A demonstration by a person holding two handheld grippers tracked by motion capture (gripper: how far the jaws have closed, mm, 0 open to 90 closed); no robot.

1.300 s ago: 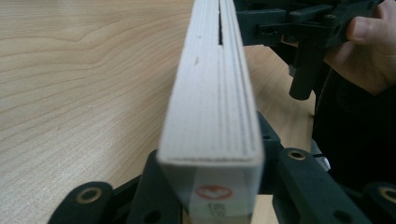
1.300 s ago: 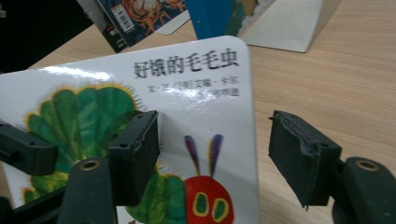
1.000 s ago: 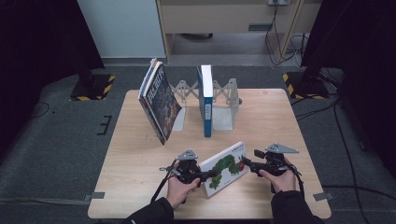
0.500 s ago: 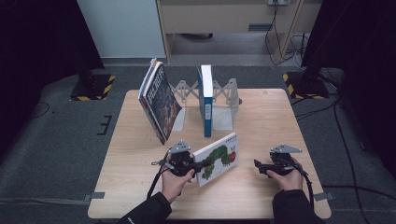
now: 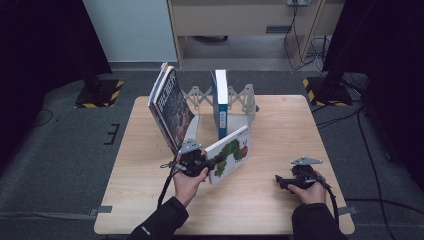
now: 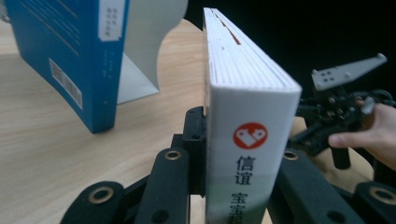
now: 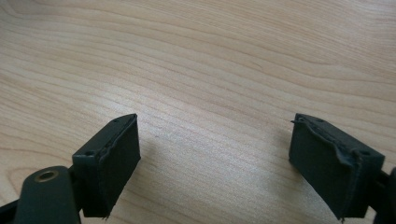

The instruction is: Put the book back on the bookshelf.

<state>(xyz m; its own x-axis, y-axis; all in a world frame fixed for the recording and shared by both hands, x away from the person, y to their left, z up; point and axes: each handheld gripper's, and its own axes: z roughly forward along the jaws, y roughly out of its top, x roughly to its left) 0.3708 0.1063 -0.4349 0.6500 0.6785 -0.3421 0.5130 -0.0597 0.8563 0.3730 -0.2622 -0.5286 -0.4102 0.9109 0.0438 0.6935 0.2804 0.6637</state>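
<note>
Left gripper view shows the white book's (image 6: 247,140) red spine logo.

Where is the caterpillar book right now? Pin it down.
In the high view the caterpillar book is clamped in the left gripper, raised over the table just in front of the upright blue book and the metal bookend.

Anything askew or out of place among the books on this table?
The dark-covered books at the left end of the white metal bookend rack lean steeply rather than standing upright like the blue book. The white caterpillar picture book is clamped in the left gripper, tilted. No damage shows.
</note>
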